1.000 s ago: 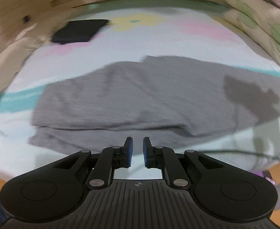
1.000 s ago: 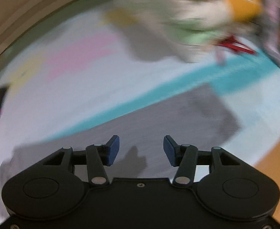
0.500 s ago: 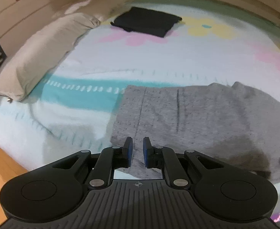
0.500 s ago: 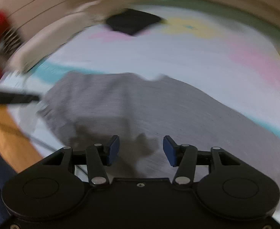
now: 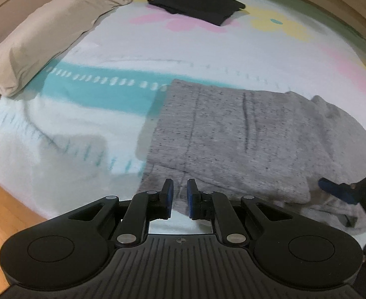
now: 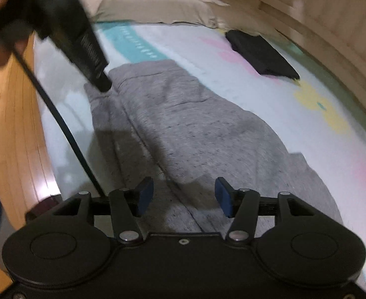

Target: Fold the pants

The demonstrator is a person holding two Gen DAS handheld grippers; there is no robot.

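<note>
The left gripper [image 6: 103, 84] tip hides behind grey pants [image 6: 183, 114].

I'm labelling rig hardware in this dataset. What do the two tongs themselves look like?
Both are matte black plastic. The left tongs have blue finger pads, silver pivot pins, two round discs and a ribbed base. The right tongs match, but with a smooth base. A thin black cable trails from the left unit.

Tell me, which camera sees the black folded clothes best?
The left wrist view. There the black folded clothes lie sharp and whole at the far end of the bed. The right wrist view shows them too, but off to the side, slanted and a little blurred.
</note>
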